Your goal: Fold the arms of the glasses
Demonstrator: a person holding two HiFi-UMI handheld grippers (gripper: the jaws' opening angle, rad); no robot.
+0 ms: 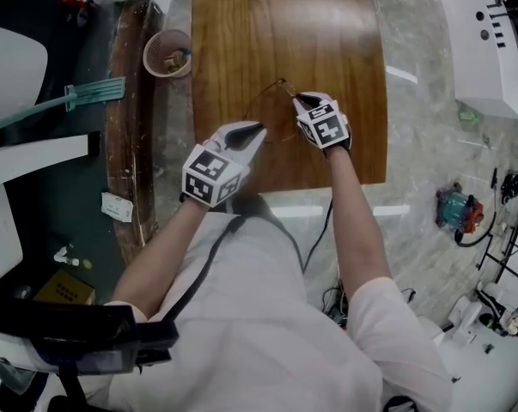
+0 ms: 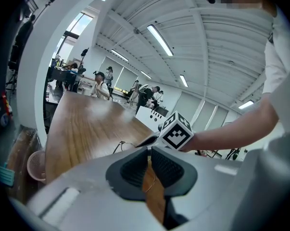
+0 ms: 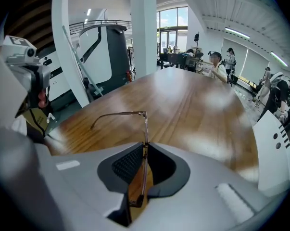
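Thin wire-framed glasses lie on the brown wooden table near its front edge. My right gripper comes down on them from the right. In the right gripper view its jaws are shut on the front frame, which runs up between the pads to a hinge. One arm of the glasses sticks out to the left from there, unfolded. My left gripper sits just left of the glasses. Its jaws stand a narrow slit apart. A thin curved wire shows in that gap, and I see no pad pressing on it.
A pink basket with small items stands on the floor left of the table. A white machine is at the far right. The table's front edge is close below my hands. People stand far behind the table.
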